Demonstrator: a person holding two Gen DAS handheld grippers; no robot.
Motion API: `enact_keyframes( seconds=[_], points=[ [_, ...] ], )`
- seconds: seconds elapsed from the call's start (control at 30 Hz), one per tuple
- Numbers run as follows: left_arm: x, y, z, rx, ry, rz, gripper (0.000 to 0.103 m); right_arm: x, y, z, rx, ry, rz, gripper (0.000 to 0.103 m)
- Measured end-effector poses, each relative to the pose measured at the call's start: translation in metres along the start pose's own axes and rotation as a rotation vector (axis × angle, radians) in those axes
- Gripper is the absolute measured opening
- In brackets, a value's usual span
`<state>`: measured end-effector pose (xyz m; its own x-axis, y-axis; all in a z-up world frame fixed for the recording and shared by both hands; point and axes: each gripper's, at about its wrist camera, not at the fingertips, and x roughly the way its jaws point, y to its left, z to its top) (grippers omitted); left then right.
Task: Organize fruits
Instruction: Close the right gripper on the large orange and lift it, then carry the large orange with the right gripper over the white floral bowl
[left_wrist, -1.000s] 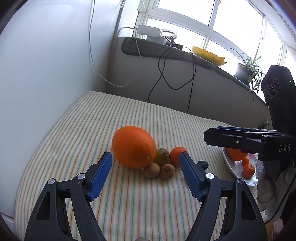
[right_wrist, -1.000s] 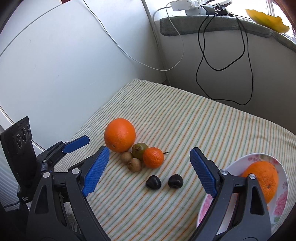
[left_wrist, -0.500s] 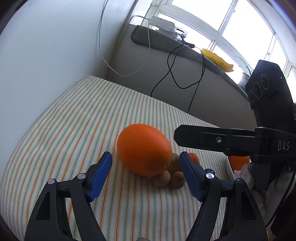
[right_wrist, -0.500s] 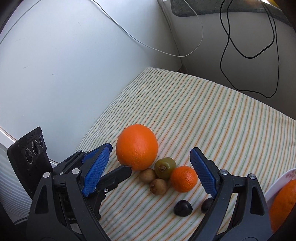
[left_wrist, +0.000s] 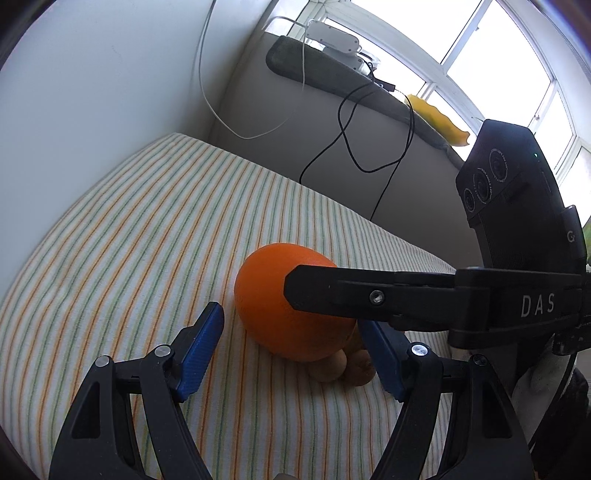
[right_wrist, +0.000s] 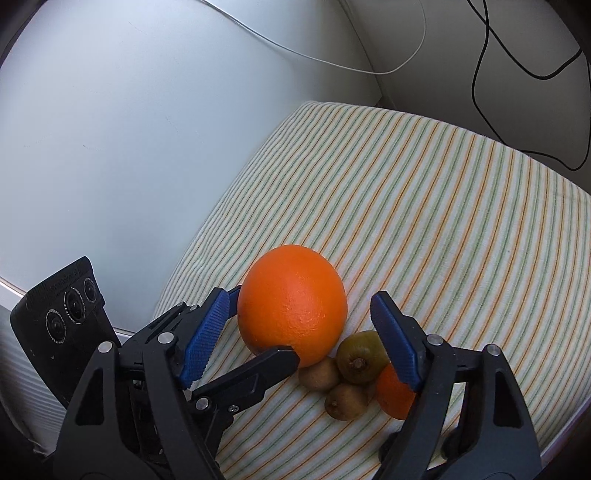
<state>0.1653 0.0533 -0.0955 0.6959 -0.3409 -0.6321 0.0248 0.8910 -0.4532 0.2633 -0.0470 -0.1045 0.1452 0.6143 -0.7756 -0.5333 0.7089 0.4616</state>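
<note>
A large orange (left_wrist: 269, 295) (right_wrist: 291, 299) lies on the striped cloth (left_wrist: 147, 240), touching three small kiwis (right_wrist: 345, 400) and a small mandarin (right_wrist: 391, 397). My left gripper (left_wrist: 293, 332) is open around the orange from the near side, with a gap at the left pad. My right gripper (right_wrist: 301, 297) also straddles the orange; its jaws are closing, and the right pad still stands off the peel. One black finger (left_wrist: 369, 295) of the right gripper crosses in front of the orange in the left wrist view. The left gripper's fingers (right_wrist: 258, 373) reach under the orange in the right wrist view.
A white wall (right_wrist: 129, 129) borders the cloth on the left. Black and white cables (left_wrist: 347, 140) hang from a sill with a power strip (left_wrist: 332, 37) and a yellow dish (left_wrist: 436, 118). The cloth's far half (right_wrist: 424, 192) is bare stripes.
Both grippers have come down and in on the large orange. The right jaws have narrowed. The plate and the dark fruits have left the right wrist view.
</note>
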Motion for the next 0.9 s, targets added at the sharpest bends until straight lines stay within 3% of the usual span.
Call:
enact_keyframes(
  seconds=[0.1, 0.4, 0.9],
  points=[
    [0.002, 0.001, 0.001, -0.011, 0.011, -0.010, 0.075, 0.008, -0.001, 0.002, 0.006, 0.017, 0.014, 0.070],
    [0.007, 0.003, 0.002, -0.001, 0.026, -0.034, 0.073, 0.012, 0.000, -0.002, -0.002, 0.020, 0.014, 0.069],
    [0.002, 0.001, -0.001, 0.026, -0.011, 0.002, 0.072, 0.010, 0.004, -0.004, 0.001, 0.015, 0.020, 0.069]
  ],
)
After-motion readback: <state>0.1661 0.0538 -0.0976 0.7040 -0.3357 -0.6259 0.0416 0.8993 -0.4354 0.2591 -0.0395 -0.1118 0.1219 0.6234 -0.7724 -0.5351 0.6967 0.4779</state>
